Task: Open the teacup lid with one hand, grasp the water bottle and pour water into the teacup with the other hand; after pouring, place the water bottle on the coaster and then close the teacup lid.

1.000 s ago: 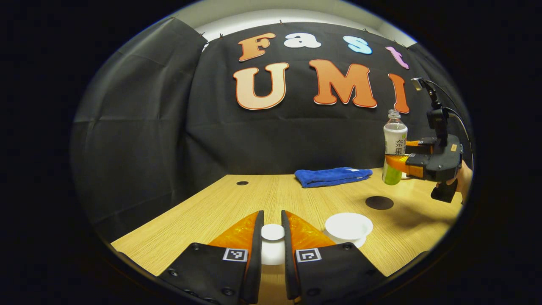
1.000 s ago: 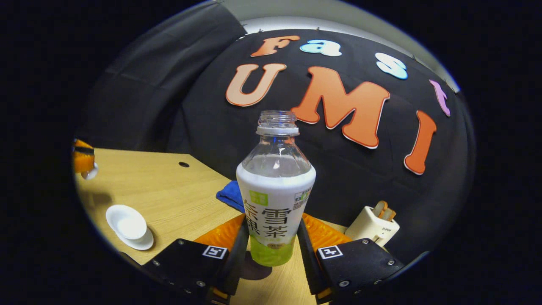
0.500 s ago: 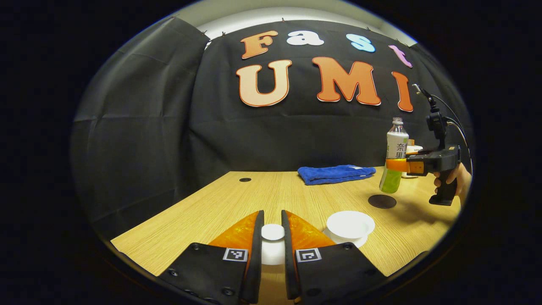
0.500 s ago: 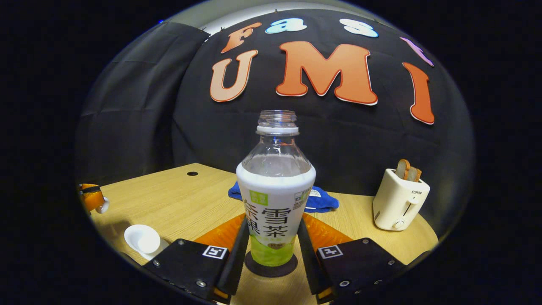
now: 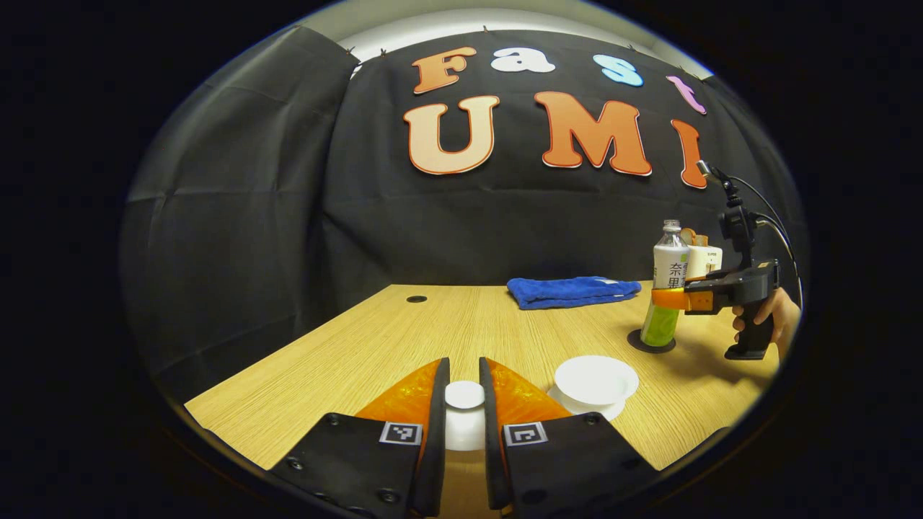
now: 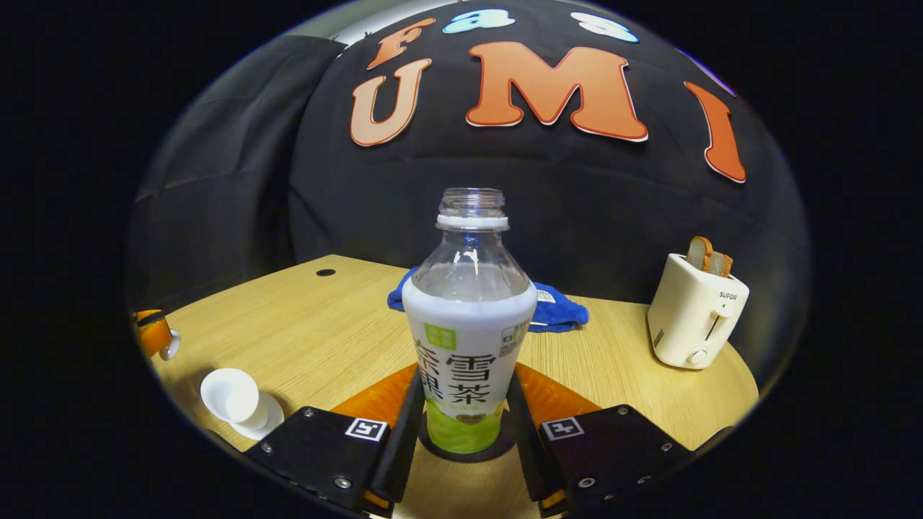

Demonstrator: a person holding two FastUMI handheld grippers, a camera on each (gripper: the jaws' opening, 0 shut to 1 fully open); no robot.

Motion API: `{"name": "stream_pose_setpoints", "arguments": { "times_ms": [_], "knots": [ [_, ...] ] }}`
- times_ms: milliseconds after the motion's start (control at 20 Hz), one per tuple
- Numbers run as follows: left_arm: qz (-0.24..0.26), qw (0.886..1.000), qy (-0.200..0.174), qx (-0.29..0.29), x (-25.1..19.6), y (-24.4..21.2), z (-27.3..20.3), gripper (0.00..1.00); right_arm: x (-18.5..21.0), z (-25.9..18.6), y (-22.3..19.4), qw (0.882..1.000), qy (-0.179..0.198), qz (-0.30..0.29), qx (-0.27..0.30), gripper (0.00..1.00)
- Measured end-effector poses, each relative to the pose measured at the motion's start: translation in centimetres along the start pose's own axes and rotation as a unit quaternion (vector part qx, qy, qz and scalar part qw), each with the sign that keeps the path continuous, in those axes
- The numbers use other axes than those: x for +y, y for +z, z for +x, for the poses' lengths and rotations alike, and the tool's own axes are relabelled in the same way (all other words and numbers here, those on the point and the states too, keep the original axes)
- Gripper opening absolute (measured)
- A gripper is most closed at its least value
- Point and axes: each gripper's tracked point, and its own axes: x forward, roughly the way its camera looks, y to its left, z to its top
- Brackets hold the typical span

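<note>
The water bottle (image 6: 469, 339) stands upright and uncapped on the dark round coaster (image 6: 497, 450), its base inside the coaster's rim, and the right gripper (image 6: 461, 425) is clamped on it, one finger pressed against each side of the lower label. Taking the bottle as the landmark: in the right gripper view the blue towel (image 6: 559, 310) lies folded on the wooden table (image 6: 310, 331) just behind it, toward the black cloth wall, and a cream toaster (image 6: 696, 310) with slices of bread in its slots stands well off to its right, near the table's far edge. The white teacup (image 6: 231, 395) sits open on its saucer (image 6: 267, 418) well to the bottle's left and nearer the front edge of the table, and farther left still the tips of the left gripper show at the edge of that view with a bit of white between them. In the left gripper view the left gripper (image 5: 464, 414) is closed on the white teacup lid (image 5: 464, 404), the lid's knob sitting between its two fingers, held clear of the cup. There the teacup (image 5: 595, 379) stands just right of the held lid, the bottle (image 5: 666, 285) and coaster (image 5: 651, 342) lie beyond the cup, and a hand (image 5: 775, 317) grips the handle of the right gripper (image 5: 667, 299) beside the bottle. A small dark hole (image 5: 416, 298) marks the table far to the bottle's left.
</note>
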Motion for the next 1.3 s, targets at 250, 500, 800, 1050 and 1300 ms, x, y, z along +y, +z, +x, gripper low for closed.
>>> {"name": "stream_pose_setpoints", "arguments": {
  "times_ms": [250,500,800,1050,1300],
  "knots": [
    [-0.005,1.000,-0.006,0.000,-0.6,0.1,0.1,0.26,-0.6,0.5,0.3,1.000,0.001,0.016,-0.002,0.63],
    [-0.021,1.000,-0.019,-0.005,-2.0,1.0,0.7,0.27,-0.4,0.4,0.5,1.000,0.003,0.013,-0.007,0.69],
    [-0.042,0.998,-0.047,-0.026,-5.0,3.1,1.2,0.27,-0.3,-1.4,1.5,1.000,0.009,-0.011,-0.025,0.86],
    [-0.058,0.996,-0.068,-0.019,-7.4,2.5,2.1,0.27,-1.1,-3.5,1.8,0.999,-0.002,-0.020,-0.045,0.96],
    [-0.046,0.995,-0.082,-0.013,-9.9,1.4,3.2,0.27,-2.4,-5.2,1.1,0.998,-0.012,0.000,-0.061,0.98]
  ]
}}
